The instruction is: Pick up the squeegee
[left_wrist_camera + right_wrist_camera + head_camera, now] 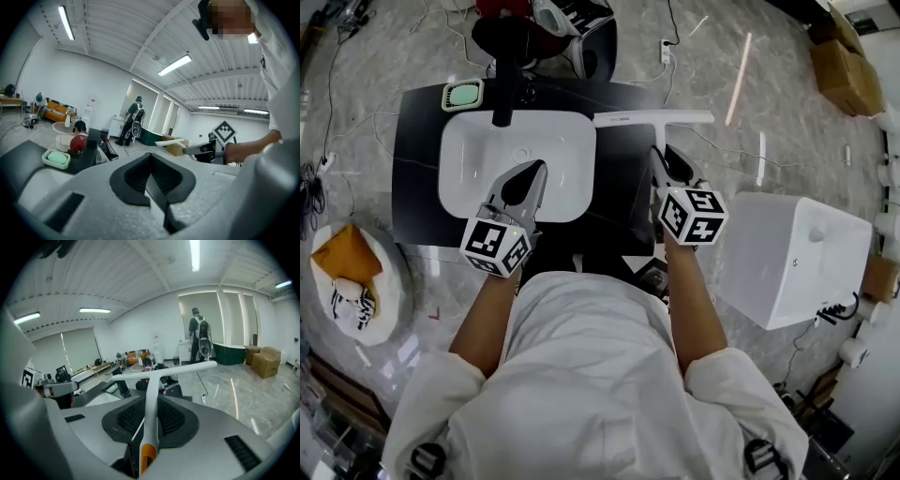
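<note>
The right claw (664,167) pinches the white squeegee (652,119) by its handle; in the right gripper view the handle runs up between the ribbed pads (125,417), its orange end nearest the camera, and the long blade lies crosswise just beyond the claw's tips. The left claw (530,178) is pressed together with nothing between its pads (140,171); it hovers over the white sink basin (469,178), which is set in a black counter (417,202) that spreads beneath both claws. Ahead of the left claw's tips a black faucet (503,89) rises at the basin's far rim; just to the left of the faucet a pale green soap dish (461,94) holds a green bar of soap. Well off to the left claw's left, down on the floor, a round white tub (389,300) holds an orange-brown bag (342,255) and a white bundle with black marks (342,302). To the right of the right claw stands a white box-like unit (792,258); far beyond it sit cardboard boxes (844,70).
</note>
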`<state>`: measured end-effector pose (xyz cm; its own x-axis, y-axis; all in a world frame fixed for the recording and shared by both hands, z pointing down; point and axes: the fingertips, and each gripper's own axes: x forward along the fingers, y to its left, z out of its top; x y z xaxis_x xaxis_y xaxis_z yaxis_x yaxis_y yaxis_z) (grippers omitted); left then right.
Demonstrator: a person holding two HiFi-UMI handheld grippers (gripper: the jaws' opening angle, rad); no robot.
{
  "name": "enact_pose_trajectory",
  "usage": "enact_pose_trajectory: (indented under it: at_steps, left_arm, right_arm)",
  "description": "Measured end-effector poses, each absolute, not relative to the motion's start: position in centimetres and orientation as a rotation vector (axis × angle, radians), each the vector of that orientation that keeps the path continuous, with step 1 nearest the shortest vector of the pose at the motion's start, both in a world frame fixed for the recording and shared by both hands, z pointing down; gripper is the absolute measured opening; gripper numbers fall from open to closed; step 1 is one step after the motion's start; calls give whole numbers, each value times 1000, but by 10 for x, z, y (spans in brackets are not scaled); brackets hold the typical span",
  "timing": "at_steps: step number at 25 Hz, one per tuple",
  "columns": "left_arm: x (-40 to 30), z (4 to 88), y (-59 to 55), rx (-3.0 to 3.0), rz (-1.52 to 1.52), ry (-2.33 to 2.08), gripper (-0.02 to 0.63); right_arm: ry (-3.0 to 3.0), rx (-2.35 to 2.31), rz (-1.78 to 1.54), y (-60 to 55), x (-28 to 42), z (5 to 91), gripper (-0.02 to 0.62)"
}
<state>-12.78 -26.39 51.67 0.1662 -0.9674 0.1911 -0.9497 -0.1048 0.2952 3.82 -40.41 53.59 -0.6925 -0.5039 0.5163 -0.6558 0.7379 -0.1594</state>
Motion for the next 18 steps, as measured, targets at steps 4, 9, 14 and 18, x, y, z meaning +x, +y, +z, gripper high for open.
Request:
enact_pose_trajectory:
  at_steps: [4,9,14,18]
  left_arm:
    - [-129,474,-262,2135,-75,-1891,14]
    - [-132,424,-254,2172,-92,-1970,14]
    - [-128,369,-250,2228,-97,-2049,14]
    - [-118,326,-254,2277,-104,-2119,14]
  right_arm:
    - [-2655,911,364,-401,36,470,84]
    - [-2842,945,238,-391,39,392,84]
    - [-2986,970,105,-383,55,324,83]
    - [-3050,987,-11,-378,74,284,83]
